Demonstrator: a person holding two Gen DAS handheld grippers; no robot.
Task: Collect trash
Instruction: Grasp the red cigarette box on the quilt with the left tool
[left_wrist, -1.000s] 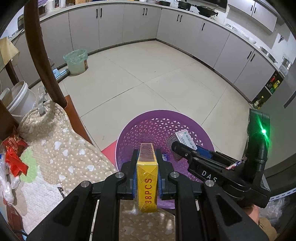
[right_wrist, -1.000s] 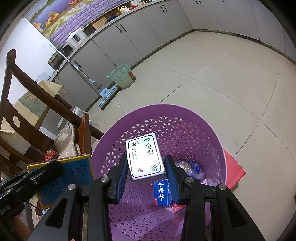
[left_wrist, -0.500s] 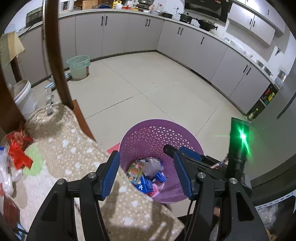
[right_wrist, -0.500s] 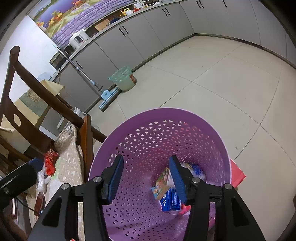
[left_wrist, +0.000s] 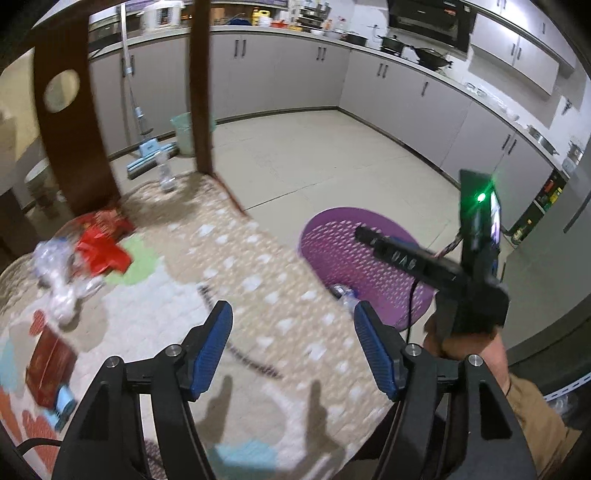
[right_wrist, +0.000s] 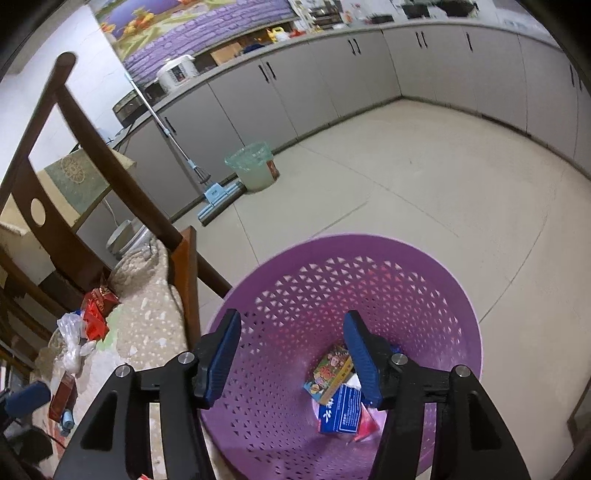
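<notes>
A purple perforated basket (right_wrist: 436, 280) stands on the floor beside the chair and also shows in the left wrist view (left_wrist: 332, 236). Boxes lie in it: a blue one (right_wrist: 341, 410) and a colourful one (right_wrist: 330, 369). My right gripper (right_wrist: 291, 350) is open and empty above the basket. My left gripper (left_wrist: 291, 343) is open and empty above the chair's patterned cushion (left_wrist: 236, 280). On the cushion lie a red wrapper (left_wrist: 103, 251), a clear plastic bag (left_wrist: 61, 288), a dark red box (left_wrist: 50, 363) and a small blue item (left_wrist: 62, 400). The right gripper also shows in the left wrist view (left_wrist: 369, 234).
The wooden chair back (left_wrist: 70, 110) rises behind the cushion. A green-lined bin (right_wrist: 253, 166) and a mop (right_wrist: 218, 195) stand by the grey cabinets (right_wrist: 332, 85). Tiled floor (right_wrist: 424, 177) lies beyond the basket.
Both grippers opened and dropped their boxes, the yellow one and the white one, into the basket. The left gripper then swung left and back over the cushion; the right one rose slightly.
</notes>
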